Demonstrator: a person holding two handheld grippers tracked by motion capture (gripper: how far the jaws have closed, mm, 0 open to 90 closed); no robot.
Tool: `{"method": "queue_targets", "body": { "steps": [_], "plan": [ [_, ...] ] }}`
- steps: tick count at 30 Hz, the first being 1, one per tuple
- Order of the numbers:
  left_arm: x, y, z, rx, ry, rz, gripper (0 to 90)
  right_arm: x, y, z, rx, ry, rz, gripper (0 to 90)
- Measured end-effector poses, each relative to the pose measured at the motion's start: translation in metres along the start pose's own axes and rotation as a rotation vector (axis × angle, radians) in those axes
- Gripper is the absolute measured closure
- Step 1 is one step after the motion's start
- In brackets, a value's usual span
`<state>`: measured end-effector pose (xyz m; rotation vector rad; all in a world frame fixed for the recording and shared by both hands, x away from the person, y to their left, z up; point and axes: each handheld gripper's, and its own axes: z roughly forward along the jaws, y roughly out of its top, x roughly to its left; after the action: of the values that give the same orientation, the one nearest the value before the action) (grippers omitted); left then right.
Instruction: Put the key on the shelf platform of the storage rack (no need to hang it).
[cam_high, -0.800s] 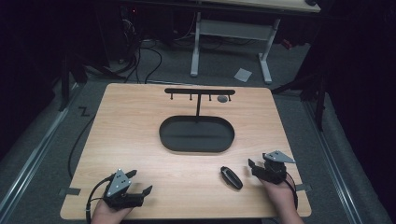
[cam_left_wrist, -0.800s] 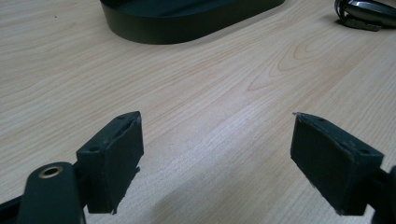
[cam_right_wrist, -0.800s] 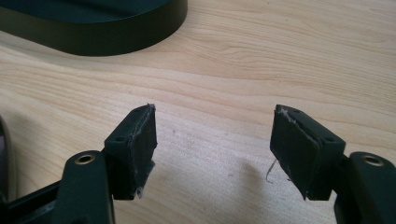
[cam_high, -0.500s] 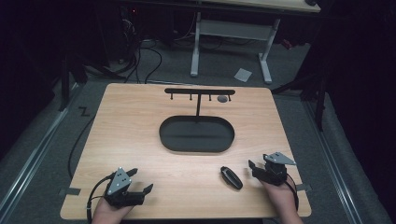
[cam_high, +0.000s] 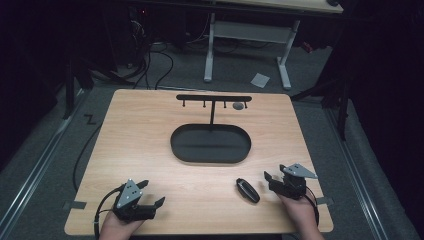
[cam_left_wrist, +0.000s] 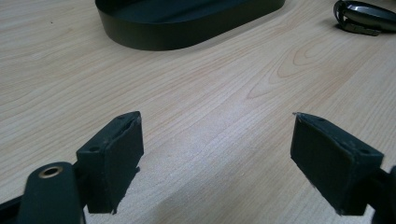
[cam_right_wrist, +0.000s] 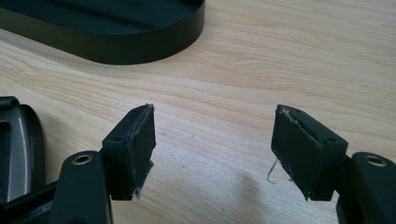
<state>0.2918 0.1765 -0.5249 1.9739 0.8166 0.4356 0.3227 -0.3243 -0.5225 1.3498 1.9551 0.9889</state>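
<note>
Nothing has shifted since the earlier frames | right gripper (cam_high: 273, 180): jaws spread, empty, I rest it low on the table (cam_high: 150, 150), ready to reach | key fob (cam_high: 248, 190): flat, just left of its jaws | left gripper (cam_high: 150, 200): jaws spread, empty, parked well apart | tray (cam_high: 210, 144): ahead, between both.

It looks like a lab: a wooden table (cam_high: 150, 150) in the frame's middle, loose cables (cam_high: 155, 60) on grey carpet upper left, another desk's metal legs (cam_high: 210, 50) at the top.
</note>
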Motion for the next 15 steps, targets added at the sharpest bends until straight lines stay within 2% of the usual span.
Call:
{"method": "queue_targets", "body": {
  "steps": [5, 15],
  "plan": [
    [0.000, 0.000, -0.001, -0.002, 0.000, 0.000, 17.9, 0.006, 0.003, 0.000, 0.016, 0.002, -0.029, 30.7],
    [0.001, 0.000, -0.002, -0.008, -0.003, 0.000, 17.9, 0.012, 0.007, 0.001, 0.061, 0.004, -0.057, 30.5]
  ]
}}
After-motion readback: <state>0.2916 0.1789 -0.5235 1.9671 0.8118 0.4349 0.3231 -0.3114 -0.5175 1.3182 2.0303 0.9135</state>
